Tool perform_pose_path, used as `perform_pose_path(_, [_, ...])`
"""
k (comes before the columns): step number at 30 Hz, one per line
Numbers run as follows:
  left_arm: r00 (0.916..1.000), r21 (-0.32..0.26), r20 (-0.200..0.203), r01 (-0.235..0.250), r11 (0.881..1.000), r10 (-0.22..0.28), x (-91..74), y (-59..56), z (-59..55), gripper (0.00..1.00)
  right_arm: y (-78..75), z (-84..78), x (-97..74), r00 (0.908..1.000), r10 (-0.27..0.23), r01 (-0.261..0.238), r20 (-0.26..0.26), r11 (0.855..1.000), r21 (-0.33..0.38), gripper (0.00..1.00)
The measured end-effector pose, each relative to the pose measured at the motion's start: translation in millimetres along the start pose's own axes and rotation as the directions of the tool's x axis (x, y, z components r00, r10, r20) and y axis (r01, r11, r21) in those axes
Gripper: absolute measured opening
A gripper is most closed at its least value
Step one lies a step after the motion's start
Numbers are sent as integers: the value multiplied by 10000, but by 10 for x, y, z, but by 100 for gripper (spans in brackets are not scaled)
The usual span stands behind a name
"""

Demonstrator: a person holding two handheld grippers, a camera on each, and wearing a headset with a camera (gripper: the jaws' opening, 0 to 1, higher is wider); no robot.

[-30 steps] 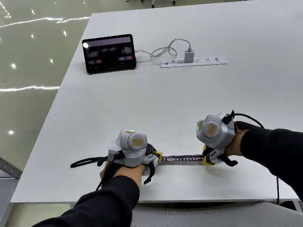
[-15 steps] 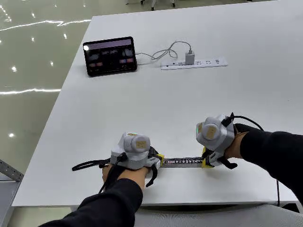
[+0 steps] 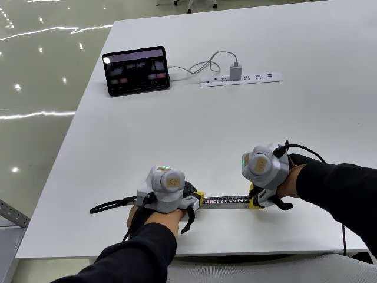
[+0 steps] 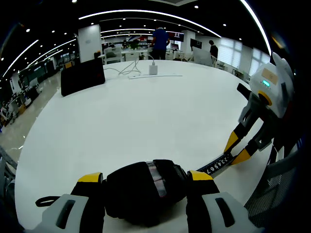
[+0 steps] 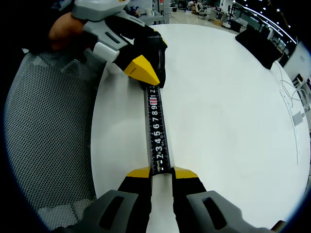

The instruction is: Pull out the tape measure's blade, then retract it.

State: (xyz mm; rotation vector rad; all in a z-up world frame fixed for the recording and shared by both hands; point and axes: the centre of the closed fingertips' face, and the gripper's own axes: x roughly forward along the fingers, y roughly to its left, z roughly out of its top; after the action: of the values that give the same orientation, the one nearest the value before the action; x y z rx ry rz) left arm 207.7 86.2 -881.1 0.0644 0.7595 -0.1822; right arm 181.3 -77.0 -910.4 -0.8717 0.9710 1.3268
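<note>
Surface (image 3: 235,135): white, matte, rectangular. Floor (image 3: 41,71): glossy, pale, reflecting ceiling lamps. A dark tablet (image 3: 136,69) stands propped at the far left of the surface. Beside it lies a white power strip (image 3: 241,78) with a charger (image 3: 235,71) plugged in. Ceiling: long curved light strips (image 4: 146,12). A mesh chair seat (image 5: 43,121) adjoins the near edge.

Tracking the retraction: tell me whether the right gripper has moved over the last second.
Yes, slightly. Against the power strip, the right gripper has edged left, toward the tape measure in the left gripper; less blade shows.
</note>
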Motion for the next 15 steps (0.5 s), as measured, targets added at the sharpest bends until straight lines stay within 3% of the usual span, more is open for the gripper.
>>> perform_pose_path(15, [9999,-81,-151,-28,10000,26,1,1,-14,64,19,74,25,10000,12,-12,71,10000,20,11])
